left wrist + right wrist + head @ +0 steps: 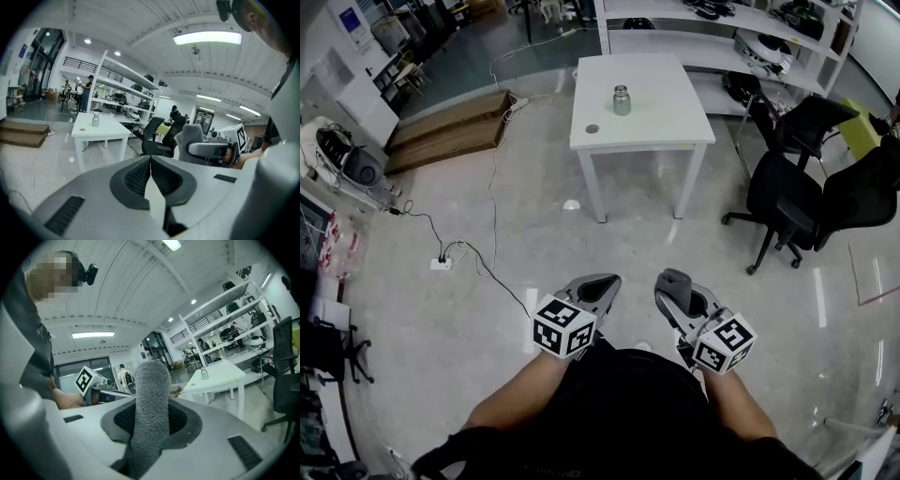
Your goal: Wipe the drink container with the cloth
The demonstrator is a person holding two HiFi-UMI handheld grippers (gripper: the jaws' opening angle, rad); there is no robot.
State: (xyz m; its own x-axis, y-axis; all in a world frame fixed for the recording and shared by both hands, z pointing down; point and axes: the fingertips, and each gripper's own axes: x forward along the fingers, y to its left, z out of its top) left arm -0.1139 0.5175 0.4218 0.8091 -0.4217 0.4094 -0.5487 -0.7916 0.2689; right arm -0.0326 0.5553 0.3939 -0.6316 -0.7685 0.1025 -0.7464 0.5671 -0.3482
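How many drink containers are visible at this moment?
1. A metal bottle stands upright on the white table, left of its middle. The cluttered shelves behind the table could hide others.

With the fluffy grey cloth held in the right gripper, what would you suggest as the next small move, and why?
Probably step forward toward the white square table: the small steel drink container stands on it, well beyond both grippers. The right gripper is shut on the fluffy grey cloth and the left gripper is shut and empty, so nothing else seems to need fetching.
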